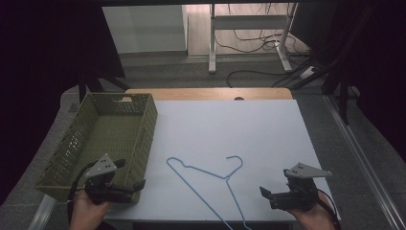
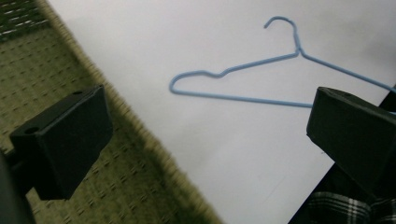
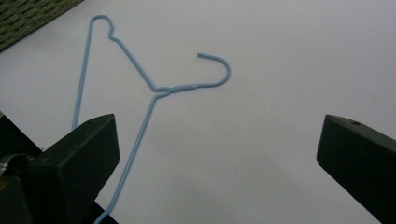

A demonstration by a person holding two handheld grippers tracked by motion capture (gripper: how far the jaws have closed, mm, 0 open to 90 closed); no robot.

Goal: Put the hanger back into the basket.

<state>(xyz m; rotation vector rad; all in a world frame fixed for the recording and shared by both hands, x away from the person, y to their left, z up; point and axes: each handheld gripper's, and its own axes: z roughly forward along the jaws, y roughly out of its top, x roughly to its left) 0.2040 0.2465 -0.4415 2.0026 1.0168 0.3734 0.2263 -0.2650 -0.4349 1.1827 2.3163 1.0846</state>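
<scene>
A blue hanger (image 1: 210, 184) lies low centre on the table (image 1: 268, 134); both grippers (left (image 1: 136, 186), right (image 1: 265, 194)) gape wide, empty, flanking it.

Your left gripper (image 1: 135, 186) has its jaws spread wide, and the olive basket (image 1: 143, 139) sits under and beside one jaw; its woven wall blocks any low sweep to that side. Ahead of those jaws and toward the other jaw, bare white table (image 1: 230, 124) lies open as far as the blue wire hanger (image 1: 206, 175). Your right gripper (image 1: 265, 193) also stands wide apart. Between and beyond its jaws the table is free; the hanger's long leg runs just beside its one jaw and is the single obstacle near it.
</scene>
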